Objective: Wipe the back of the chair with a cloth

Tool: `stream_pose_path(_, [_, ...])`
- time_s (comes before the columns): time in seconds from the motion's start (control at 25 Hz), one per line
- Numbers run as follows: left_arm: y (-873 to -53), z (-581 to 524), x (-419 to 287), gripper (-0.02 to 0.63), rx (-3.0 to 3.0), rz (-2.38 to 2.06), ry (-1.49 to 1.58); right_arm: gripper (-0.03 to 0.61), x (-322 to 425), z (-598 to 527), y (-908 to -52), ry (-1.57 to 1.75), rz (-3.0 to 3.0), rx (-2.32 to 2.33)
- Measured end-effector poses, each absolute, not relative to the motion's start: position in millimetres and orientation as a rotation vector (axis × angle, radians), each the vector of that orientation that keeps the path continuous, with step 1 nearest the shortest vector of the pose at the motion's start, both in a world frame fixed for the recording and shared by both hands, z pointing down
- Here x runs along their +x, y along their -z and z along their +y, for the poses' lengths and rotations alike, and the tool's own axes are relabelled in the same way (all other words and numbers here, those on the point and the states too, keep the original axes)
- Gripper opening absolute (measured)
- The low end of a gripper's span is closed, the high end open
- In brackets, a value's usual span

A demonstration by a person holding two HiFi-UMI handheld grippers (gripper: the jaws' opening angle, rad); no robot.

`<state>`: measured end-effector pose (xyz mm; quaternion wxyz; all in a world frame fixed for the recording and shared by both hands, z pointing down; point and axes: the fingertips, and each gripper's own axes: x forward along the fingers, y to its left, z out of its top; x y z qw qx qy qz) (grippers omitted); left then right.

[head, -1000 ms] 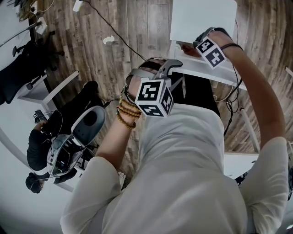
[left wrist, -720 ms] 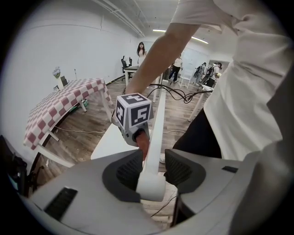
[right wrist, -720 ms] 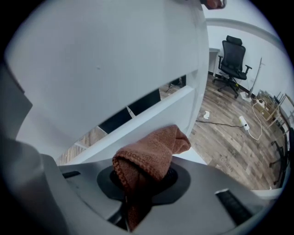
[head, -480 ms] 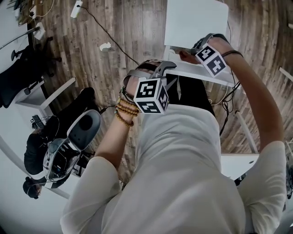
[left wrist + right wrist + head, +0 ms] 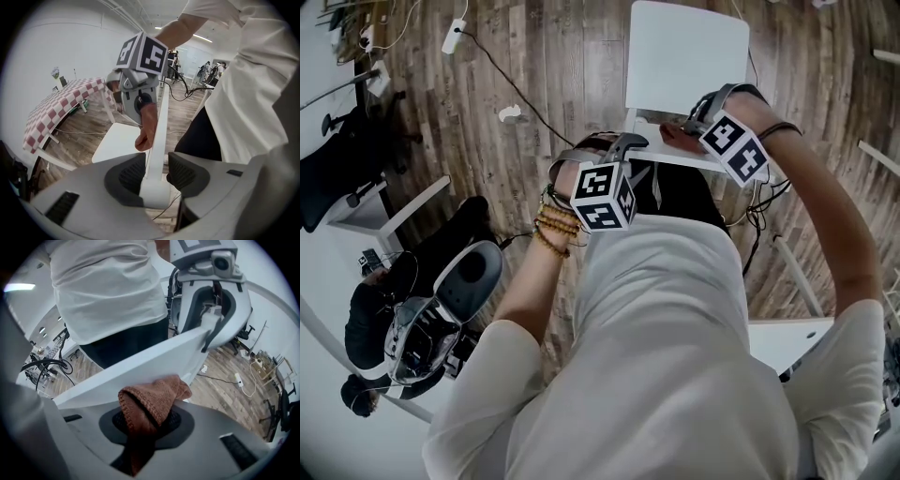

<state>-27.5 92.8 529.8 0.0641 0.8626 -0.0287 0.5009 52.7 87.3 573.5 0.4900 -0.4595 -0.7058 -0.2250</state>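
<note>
The white chair (image 5: 684,56) stands in front of me, its back's top rail (image 5: 694,161) running across under my hands. My left gripper (image 5: 623,150) is shut on the left end of that rail; in the left gripper view the rail (image 5: 158,136) passes between the pads of this gripper (image 5: 154,176). My right gripper (image 5: 689,127) is shut on a brown cloth (image 5: 673,131) and presses it on the rail further right. In the right gripper view the cloth (image 5: 154,401) bulges out of this gripper (image 5: 150,420) against the chair back (image 5: 140,362).
A black office chair (image 5: 337,178) and a grey-headed chair (image 5: 469,272) stand at my left. Cables (image 5: 516,66) and a power strip (image 5: 455,36) lie on the wooden floor. A white table (image 5: 787,342) is at my right, a checked-cloth table (image 5: 61,103) beyond the chair.
The head view has shifted so more of the chair seat shows. Both grippers keep their hold; the cloth has crept slightly to the right along the rail.
</note>
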Motion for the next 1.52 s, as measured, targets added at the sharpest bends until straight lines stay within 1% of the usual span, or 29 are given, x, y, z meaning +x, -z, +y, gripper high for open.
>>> stream_pose_path(0.24, [-533, 94, -27, 0.178, 2.601, -0.072, -1.528, 0.094, 56, 89, -541, 0.596, -1.708, -1.125])
stream_pose_path(0.48, [-532, 94, -26, 0.178, 2.6, -0.071, -1.529, 0.094, 62, 89, -541, 0.545, -1.711, -1.128])
stream_pose_path(1.52, [-528, 87, -24, 0.178, 2.613, -0.114, -1.497, 0.094, 90, 81, -682, 0.278, -1.614, -1.112])
